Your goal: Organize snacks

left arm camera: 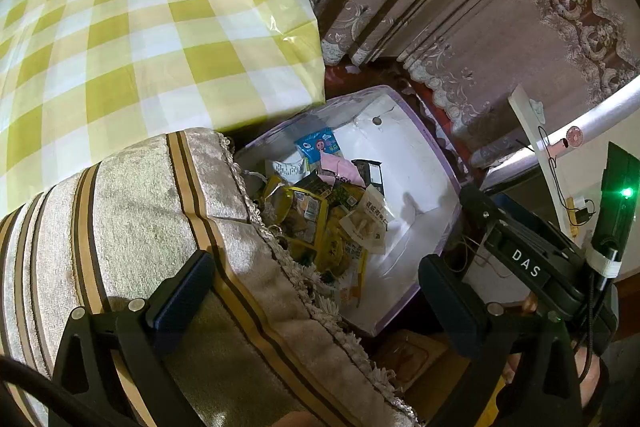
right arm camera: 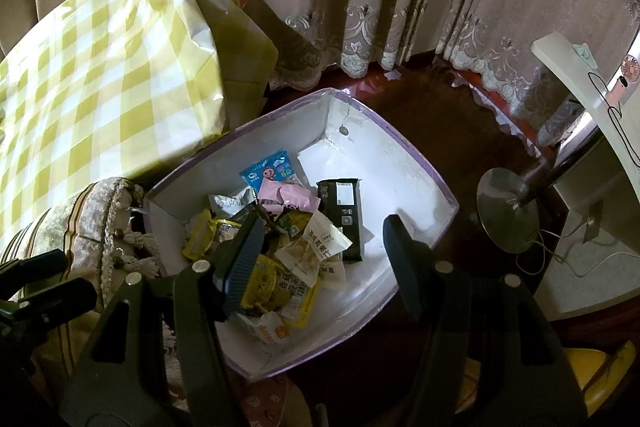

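a striped cushion [left arm camera: 132, 227] is blocking part of the snacks [right arm camera: 288, 247] piling in the white box [right arm camera: 400, 163] on the floor; both grippers, left [left arm camera: 316, 303] and right [right arm camera: 324, 263], hovering, jaws wide, holding nothing.

The right gripper [right arm camera: 320, 251] hangs with jaws spread wide and empty over a white box [right arm camera: 400, 163] holding mixed snack packets [right arm camera: 292, 243], beside a yellow-checked tablecloth [right arm camera: 100, 75].

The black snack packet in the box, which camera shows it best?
The right wrist view: the black packet lies in full sight in the box. The left wrist view shows it small and partly hidden by other packets.
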`<action>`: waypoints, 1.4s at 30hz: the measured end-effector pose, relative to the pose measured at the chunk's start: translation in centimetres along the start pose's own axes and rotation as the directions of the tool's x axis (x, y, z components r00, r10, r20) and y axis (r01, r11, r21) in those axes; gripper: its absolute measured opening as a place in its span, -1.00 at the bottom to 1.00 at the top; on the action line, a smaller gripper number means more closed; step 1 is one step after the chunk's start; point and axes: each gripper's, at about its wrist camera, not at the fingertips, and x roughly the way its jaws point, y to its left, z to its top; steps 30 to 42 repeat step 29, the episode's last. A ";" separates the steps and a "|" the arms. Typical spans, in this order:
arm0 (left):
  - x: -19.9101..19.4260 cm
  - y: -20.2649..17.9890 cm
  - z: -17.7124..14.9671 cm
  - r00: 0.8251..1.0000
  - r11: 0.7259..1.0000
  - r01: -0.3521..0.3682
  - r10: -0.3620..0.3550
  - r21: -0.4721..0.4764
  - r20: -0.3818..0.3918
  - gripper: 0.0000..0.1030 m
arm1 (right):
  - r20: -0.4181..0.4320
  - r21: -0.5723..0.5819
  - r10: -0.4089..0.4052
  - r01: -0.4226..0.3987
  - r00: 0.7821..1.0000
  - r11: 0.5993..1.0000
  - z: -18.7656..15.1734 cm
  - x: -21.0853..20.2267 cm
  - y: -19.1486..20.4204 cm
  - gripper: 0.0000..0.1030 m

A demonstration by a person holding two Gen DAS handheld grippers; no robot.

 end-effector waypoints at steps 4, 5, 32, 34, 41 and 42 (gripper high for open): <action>0.0 0.0 0.0 1.000 1.000 0.000 0.000 0.000 0.000 0.99 | 0.000 -0.001 0.001 -0.001 1.000 1.000 0.0 0.0 0.0 0.27; 0.0 0.0 0.0 1.000 1.000 0.000 0.000 0.000 0.000 0.99 | 0.000 -0.001 0.001 -0.001 1.000 1.000 0.0 0.0 0.0 0.27; 0.3 -0.3 0.2 1.000 1.000 -0.008 0.008 0.023 0.005 0.99 | -0.002 0.002 0.002 -0.002 1.000 1.000 -0.1 -0.1 -0.1 0.27; 0.3 -0.3 0.2 1.000 1.000 -0.008 0.008 0.023 0.005 0.99 | -0.002 0.002 0.002 -0.002 1.000 1.000 -0.1 -0.1 -0.1 0.27; 0.3 -0.3 0.2 1.000 1.000 -0.008 0.008 0.023 0.005 0.99 | -0.002 0.002 0.002 -0.002 1.000 1.000 -0.1 -0.1 -0.1 0.27; 0.3 -0.3 0.2 1.000 1.000 -0.008 0.008 0.023 0.005 0.99 | -0.002 0.002 0.002 -0.002 1.000 1.000 -0.1 -0.1 -0.1 0.27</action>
